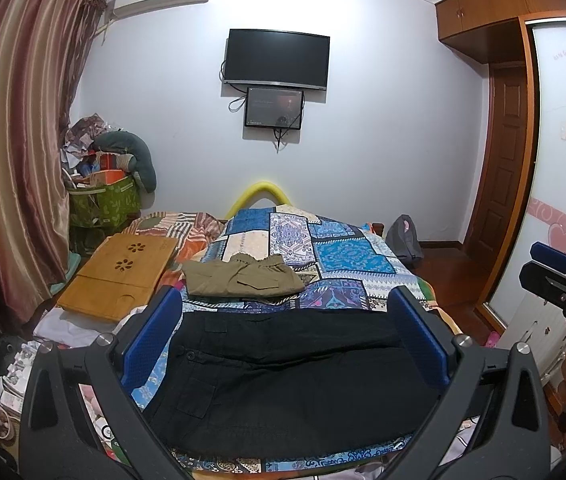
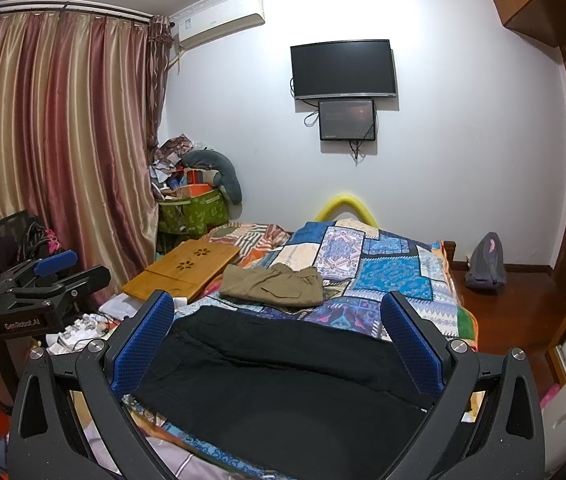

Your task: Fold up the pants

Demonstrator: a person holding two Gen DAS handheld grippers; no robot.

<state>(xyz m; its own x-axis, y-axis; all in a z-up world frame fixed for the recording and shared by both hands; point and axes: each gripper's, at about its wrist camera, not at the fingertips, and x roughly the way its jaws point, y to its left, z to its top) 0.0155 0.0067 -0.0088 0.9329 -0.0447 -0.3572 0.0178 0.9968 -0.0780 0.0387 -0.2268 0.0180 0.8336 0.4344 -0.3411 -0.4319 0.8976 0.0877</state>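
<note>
Black pants (image 1: 283, 376) lie flat across the near end of the bed, also in the right wrist view (image 2: 283, 368). Folded khaki pants (image 1: 241, 278) lie further back on the patchwork quilt (image 1: 347, 256), and show in the right wrist view (image 2: 275, 286). My left gripper (image 1: 285, 300) is open and empty, held above the black pants. My right gripper (image 2: 277, 304) is open and empty, also above them. The right gripper shows at the right edge of the left wrist view (image 1: 559, 276). The left gripper shows at the left of the right wrist view (image 2: 55, 276).
A bamboo lap tray (image 1: 119, 272) lies on the bed's left side. A green bin of clutter (image 1: 103, 196) stands in the corner by the curtain (image 1: 15, 140). A grey backpack (image 1: 403, 240) sits on the wood floor. The wardrobe (image 1: 563, 160) is at right.
</note>
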